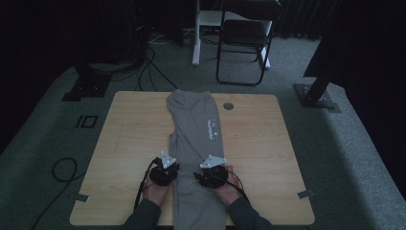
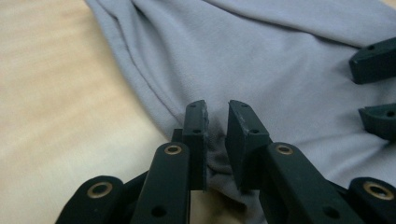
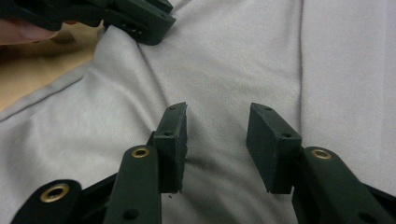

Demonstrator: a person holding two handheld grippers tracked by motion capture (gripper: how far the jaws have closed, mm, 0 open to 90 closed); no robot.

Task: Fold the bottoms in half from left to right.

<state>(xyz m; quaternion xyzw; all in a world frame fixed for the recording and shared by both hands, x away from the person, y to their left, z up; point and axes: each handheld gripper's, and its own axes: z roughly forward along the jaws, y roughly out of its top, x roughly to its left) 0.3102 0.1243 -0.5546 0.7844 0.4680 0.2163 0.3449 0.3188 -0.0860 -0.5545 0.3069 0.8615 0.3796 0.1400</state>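
Grey trousers (image 1: pixel 194 129) with a small white print lie lengthwise down the middle of the wooden table (image 1: pixel 129 139), from its far edge to its near edge. Both grippers rest on the near part of the cloth. My left gripper (image 1: pixel 165 167) sits at the trousers' left edge. In the left gripper view its jaws (image 2: pixel 217 107) stand close together, with a puckered fold of the grey cloth (image 2: pixel 219 163) pinched between the pads. My right gripper (image 1: pixel 210 168) sits farther right on the fabric. Its jaws (image 3: pixel 217 112) stand apart, with flat cloth (image 3: pixel 215 154) between them.
A round cable hole (image 1: pixel 228 106) lies in the table near its far edge, right of the trousers. A folding chair (image 1: pixel 244 38) stands behind the table. Cables (image 1: pixel 64 168) trail over the carpet at the left, and stand feet (image 1: pixel 317 97) flank the far corners.
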